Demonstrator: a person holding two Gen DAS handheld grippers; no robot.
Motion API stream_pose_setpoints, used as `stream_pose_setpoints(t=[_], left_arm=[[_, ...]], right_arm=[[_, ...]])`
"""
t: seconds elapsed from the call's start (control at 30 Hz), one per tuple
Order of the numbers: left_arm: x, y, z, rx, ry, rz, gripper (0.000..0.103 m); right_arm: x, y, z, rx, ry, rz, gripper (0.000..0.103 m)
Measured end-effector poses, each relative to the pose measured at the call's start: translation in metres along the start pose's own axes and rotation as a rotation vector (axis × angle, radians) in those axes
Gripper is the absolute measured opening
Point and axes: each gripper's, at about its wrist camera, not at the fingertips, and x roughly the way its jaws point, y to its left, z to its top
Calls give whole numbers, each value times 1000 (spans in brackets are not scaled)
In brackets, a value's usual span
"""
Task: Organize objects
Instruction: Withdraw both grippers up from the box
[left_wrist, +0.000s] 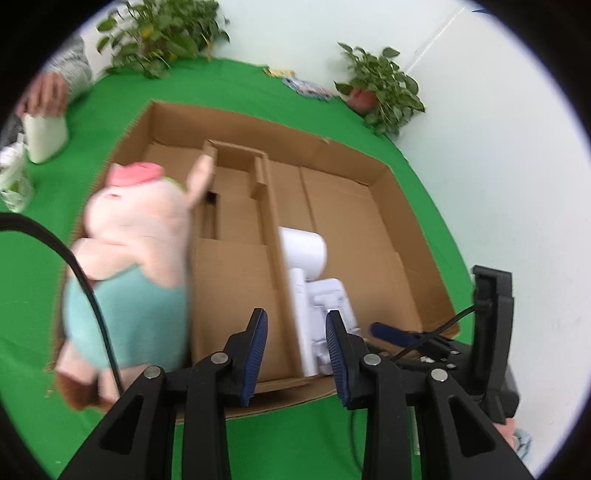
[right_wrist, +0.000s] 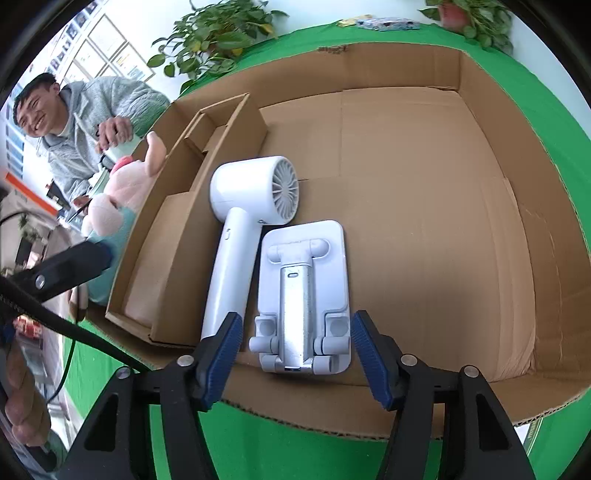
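Nearest us, the right claw (right_wrist: 295, 354) gapes wide, holding nothing, straddling the white stand (right_wrist: 303, 295) lying lengthwise in the cardboard box (right_wrist: 480, 155) beside the hair dryer (right_wrist: 240, 236), nozzle rightward. Our left claw (left_wrist: 295, 350) also hangs open, empty; plush pig (left_wrist: 129, 266) at the box's left edge.

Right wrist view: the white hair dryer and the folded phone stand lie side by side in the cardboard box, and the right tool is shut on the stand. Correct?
Not quite. The right tool is open: its blue pads sit apart on either side of the phone stand without clamping it, as the right wrist view shows. The hair dryer and stand do lie side by side in the cardboard box.
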Motion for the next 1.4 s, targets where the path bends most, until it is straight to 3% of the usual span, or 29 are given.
stream_pose_setpoints(t=[0.1, 0.17, 0.2, 0.23, 0.27, 0.43, 0.5, 0.6, 0.67, 0.77, 0.83, 0.9, 0.97, 1.03, 1.1, 1.2, 1.3, 1.4], left_arm=[[-40, 10, -2, 31, -146, 91, 30], [-65, 18, -4, 35, -221, 127, 44], [-73, 20, -6, 33, -246, 141, 49], [-79, 21, -8, 39, -255, 155, 55], [-83, 22, -11, 50, -250, 171, 56], [-74, 20, -26, 67, -241, 178, 56], [-68, 19, -28, 66, -232, 166, 56], [-56, 13, -34, 74, -222, 140, 56], [-53, 8, -37, 86, -223, 135, 56], [-50, 3, -40, 99, -217, 128, 56], [-50, 0, -42, 111, -230, 136, 56], [-48, -3, -42, 117, -237, 140, 56], [-44, -7, -42, 120, -245, 133, 56], [-38, -15, -42, 133, -252, 126, 56], [-31, -25, -44, 148, -258, 120, 57], [-23, -37, -46, 159, -251, 102, 57], [-19, -44, -50, 170, -246, 100, 57], [-19, -43, -51, 164, -247, 106, 57]], right_arm=[[-12, 10, -4, -22, -65, -36, 60], [-28, 17, -9, -57, -139, -56, 64], [-36, 18, -13, -66, -173, -66, 73], [-46, 19, -17, -76, -227, -85, 82], [-55, 19, -23, -81, -274, -103, 84], [-81, 15, -44, -89, -361, -191, 87], [-88, 13, -51, -95, -368, -199, 93], [-89, 10, -54, -116, -330, -197, 94], [-84, 9, -49, -115, -292, -152, 94], [-70, 3, -35, -74, -233, -95, 85], [-68, 1, -31, -53, -208, -97, 73], [-76, 2, -37, -69, -236, -90, 73], [-88, 2, -51, -92, -274, -105, 75], [-102, -2, -70, -105, -311, -142, 89], [-112, -8, -86, -108, -358, -188, 96], [-112, -16, -89, -117, -345, -224, 96], [-111, -20, -80, -103, -334, -176, 94], [-96, -23, -56, -59, -263, -89, 84]])
